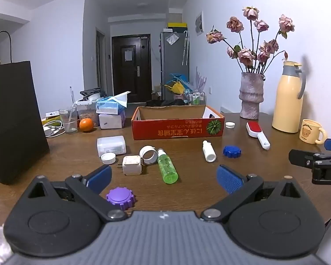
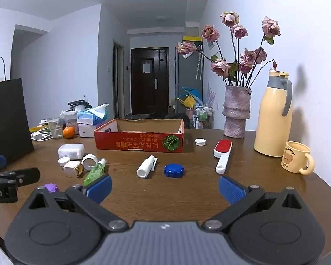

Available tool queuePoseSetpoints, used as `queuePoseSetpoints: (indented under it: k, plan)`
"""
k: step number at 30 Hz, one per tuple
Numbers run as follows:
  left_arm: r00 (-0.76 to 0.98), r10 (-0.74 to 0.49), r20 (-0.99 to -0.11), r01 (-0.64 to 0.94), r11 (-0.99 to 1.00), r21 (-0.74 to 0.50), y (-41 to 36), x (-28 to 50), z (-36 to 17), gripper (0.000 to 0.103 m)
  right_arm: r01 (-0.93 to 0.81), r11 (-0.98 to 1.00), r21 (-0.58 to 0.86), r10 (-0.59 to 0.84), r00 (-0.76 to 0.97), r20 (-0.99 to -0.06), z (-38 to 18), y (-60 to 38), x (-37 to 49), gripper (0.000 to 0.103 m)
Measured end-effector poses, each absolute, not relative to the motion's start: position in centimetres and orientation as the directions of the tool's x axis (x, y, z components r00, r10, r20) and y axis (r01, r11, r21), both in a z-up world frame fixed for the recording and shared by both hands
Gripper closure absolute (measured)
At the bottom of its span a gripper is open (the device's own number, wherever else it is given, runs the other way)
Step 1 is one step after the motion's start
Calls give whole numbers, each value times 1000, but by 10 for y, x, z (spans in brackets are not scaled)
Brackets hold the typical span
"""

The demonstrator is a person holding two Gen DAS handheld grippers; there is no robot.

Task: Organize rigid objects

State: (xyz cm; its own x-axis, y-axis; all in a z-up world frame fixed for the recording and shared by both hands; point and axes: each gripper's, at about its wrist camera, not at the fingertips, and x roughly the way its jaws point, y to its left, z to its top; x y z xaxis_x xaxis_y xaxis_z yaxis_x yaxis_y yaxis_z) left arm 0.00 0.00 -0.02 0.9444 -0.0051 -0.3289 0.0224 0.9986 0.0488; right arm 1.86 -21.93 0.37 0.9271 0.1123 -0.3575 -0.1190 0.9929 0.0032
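Left gripper (image 1: 164,177) and right gripper (image 2: 165,188) both spread wide, empty, above the table (image 2: 187,198). Small items lie scattered before the red cardboard box (image 1: 177,130): green bottle (image 1: 167,169), blue cap (image 2: 173,170).

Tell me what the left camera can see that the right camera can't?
Only the left camera shows the purple cap whole; in the right camera it peeks out, half hidden. It also shows the charger's metal prongs.

Only the right camera shows the whole handle of the bear mug, which the left camera cuts off behind the other tongs.

Both show the red box, green bottle, white bottle, blue cap, lint brush, yellow jug and vase.
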Motion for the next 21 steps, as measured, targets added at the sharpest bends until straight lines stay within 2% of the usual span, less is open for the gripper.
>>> queuePoseSetpoints:
  k: [21]
  plan:
    - [939,-16,-344,26,999,24,3,-6,2,0,-110,994,-8,100,932,-348,6,-218,8,0]
